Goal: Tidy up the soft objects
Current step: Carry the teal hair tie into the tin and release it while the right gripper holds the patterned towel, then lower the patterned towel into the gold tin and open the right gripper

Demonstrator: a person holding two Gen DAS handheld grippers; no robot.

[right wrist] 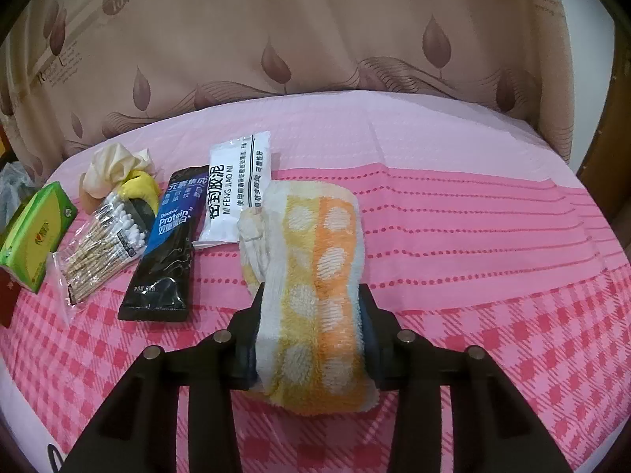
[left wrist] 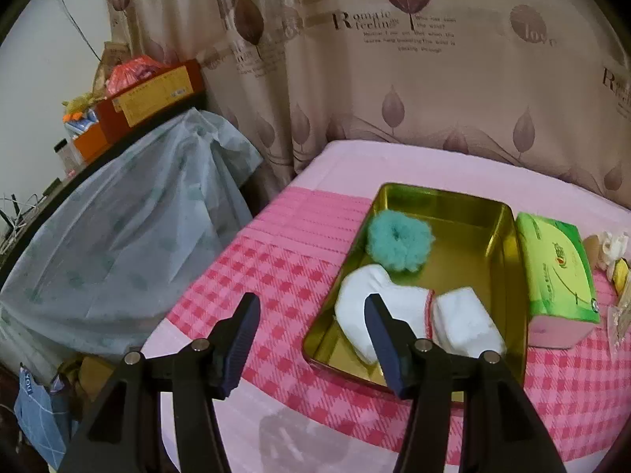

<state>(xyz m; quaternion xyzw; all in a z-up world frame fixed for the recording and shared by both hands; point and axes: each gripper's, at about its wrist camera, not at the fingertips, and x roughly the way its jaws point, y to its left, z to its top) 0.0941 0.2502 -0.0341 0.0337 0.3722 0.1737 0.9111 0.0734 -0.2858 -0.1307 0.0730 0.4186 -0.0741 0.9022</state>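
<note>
Low in the right view, the right gripper (right wrist: pixel 311 315) pinches a folded yellow-and-orange towel (right wrist: pixel 315 272) across its near end; I'd lift it high before swinging left so its loose far end clears the packets (right wrist: pixel 165 244) at centre left. In the left view, the left gripper (left wrist: pixel 311 307) hangs spread and empty at the gold tin (left wrist: pixel 508 276). Two white socks (left wrist: pixel 418 319) fill its near part and a teal scrunchie (left wrist: pixel 398 240) sits beyond; the far right corner looks open, though the tissue pack (left wrist: pixel 560 272) touches the tin's right wall
</note>
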